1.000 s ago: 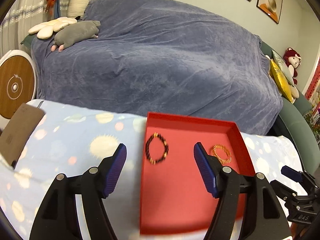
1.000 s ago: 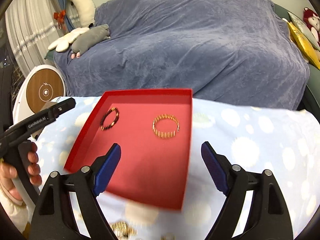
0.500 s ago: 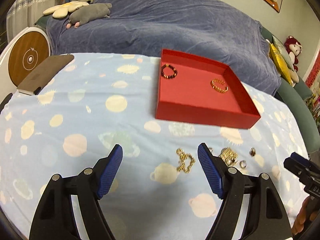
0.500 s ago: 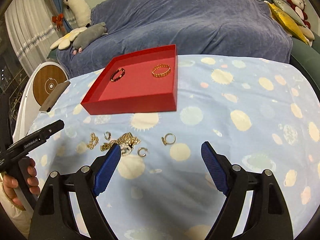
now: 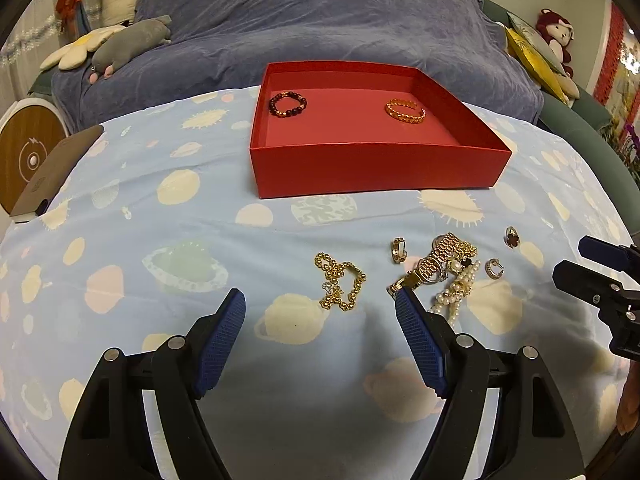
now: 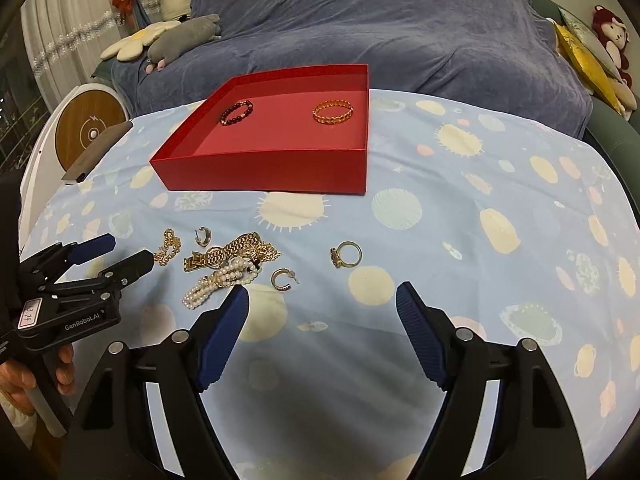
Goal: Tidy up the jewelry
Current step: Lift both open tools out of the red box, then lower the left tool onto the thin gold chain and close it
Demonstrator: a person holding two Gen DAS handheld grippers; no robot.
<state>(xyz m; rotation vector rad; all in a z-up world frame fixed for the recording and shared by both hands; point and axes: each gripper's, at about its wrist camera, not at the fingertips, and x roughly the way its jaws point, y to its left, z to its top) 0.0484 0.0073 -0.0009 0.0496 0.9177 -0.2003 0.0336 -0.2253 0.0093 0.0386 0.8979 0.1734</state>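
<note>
A red box [image 5: 376, 168] [image 6: 264, 172] on the blue tablecloth holds a dark bead bracelet [image 5: 288, 105] and a gold bangle [image 5: 405, 111]. In front of it lie a gold chain [image 5: 340, 284], a tangled pile of a gold watch and pearls [image 5: 448, 268] [image 6: 228, 264], a stone ring [image 6: 346, 254] and small hoop earrings [image 6: 284, 278]. My left gripper [image 5: 319, 296] [image 6: 128, 250] hovers open just short of the chain. My right gripper [image 6: 322, 289] [image 5: 574, 256] is closing slowly with nothing between its jaws, near the ring and the earring.
Behind the table stands a sofa under a blue-grey throw [image 5: 340, 28] with plush toys. A brown card [image 5: 56, 172] lies at the cloth's left edge beside a round wood-and-white object [image 5: 28, 156]. A hand [image 6: 24, 380] holds the left gripper's handle.
Both grippers have drawn back from over the red box and sunk toward the loose jewellery in front of it. The pile, hidden before, is now close to the fingertips.
</note>
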